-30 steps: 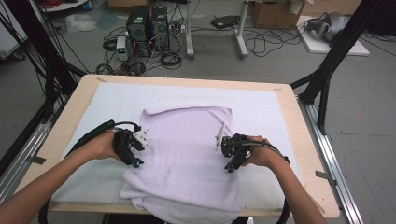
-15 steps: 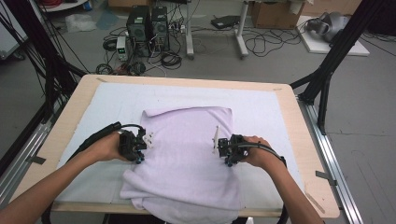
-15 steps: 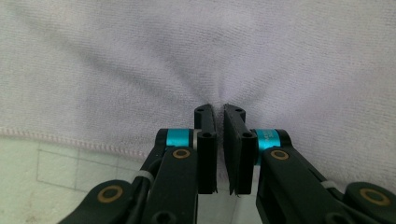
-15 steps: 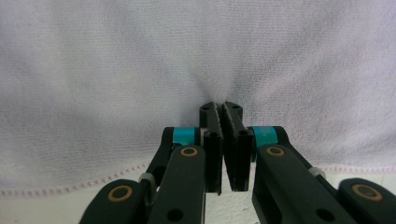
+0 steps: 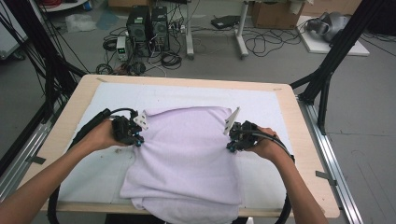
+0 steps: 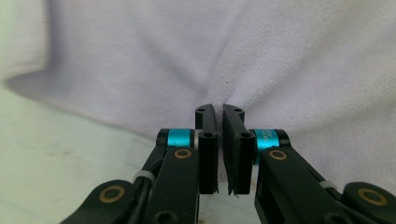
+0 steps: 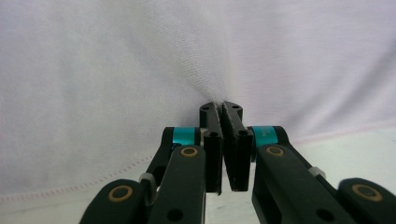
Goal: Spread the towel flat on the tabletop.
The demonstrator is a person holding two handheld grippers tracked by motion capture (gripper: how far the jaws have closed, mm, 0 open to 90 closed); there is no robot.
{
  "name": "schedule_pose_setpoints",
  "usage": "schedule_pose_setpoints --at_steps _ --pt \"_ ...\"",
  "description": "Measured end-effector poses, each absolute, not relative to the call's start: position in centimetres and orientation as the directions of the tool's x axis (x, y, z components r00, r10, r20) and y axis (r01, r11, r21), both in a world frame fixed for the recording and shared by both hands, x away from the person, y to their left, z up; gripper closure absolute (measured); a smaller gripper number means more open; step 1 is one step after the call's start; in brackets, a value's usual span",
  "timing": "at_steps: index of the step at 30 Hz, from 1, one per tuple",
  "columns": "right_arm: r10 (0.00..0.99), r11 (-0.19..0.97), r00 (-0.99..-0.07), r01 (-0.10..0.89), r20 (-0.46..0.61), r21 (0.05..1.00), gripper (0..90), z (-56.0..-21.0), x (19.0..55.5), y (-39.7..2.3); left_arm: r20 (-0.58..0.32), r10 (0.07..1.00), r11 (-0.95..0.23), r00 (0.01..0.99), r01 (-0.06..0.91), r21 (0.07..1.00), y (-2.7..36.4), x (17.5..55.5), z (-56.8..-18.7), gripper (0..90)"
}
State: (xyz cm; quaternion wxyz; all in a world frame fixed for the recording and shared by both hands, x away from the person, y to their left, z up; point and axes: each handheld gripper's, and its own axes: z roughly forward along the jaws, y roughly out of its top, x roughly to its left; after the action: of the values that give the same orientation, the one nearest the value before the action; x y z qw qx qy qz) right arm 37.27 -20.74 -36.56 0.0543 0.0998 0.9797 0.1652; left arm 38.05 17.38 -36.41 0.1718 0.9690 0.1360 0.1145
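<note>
- Left gripper point(image 5: 138, 140) pinched on the left edge of the lavender towel point(image 5: 187, 158); in the left gripper view point(image 6: 219, 112) the black jaws are nearly together, cloth puckered into the tips. Jaws have just been closing, with towel between them.
- Right gripper point(image 5: 229, 145) clamped on the towel's right edge; in the right gripper view point(image 7: 220, 108) the jaws are together on a fold of cloth, wrinkles fanning out from the tips. Also just been closing onto the fabric.
- Left hand point(image 5: 100, 135) and right hand point(image 5: 264, 147) wrap the gripper bodies, forearms coming in from the near edge, a black cable trailing from each.
- Towel sits mid-table, near end draped over the table's near edge, far edge lying flat; both side edges are bunched where gripped.
- White mat point(image 5: 182, 95) under the towel, covering most of the wooden table point(image 5: 308, 154).
- Beyond the table: floor with computer towers point(image 5: 148, 25), tangled cables point(image 5: 261, 44), cardboard boxes point(image 5: 275, 11).
</note>
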Motion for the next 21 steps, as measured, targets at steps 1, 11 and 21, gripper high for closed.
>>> schedule_pose_setpoints --at_steps 1,11,21 --pt "0.236 0.917 -0.967 0.190 -0.095 0.350 87.4 -36.3 37.5 -20.9 0.193 0.321 -0.896 0.927 0.232 0.378 17.5 38.4 -36.1 84.3" --pt "0.543 0.792 -0.737 0.291 -0.402 0.537 87.3 -33.4 41.2 -20.9 0.361 0.518 -0.813 0.775 0.315 0.490 17.2 44.0 -34.0 84.5" --pt "0.451 0.801 -0.863 0.281 -0.226 0.528 56.9 -34.1 41.3 -20.4 0.242 0.430 -0.828 0.870 0.273 0.490 17.8 42.3 -35.1 47.7"
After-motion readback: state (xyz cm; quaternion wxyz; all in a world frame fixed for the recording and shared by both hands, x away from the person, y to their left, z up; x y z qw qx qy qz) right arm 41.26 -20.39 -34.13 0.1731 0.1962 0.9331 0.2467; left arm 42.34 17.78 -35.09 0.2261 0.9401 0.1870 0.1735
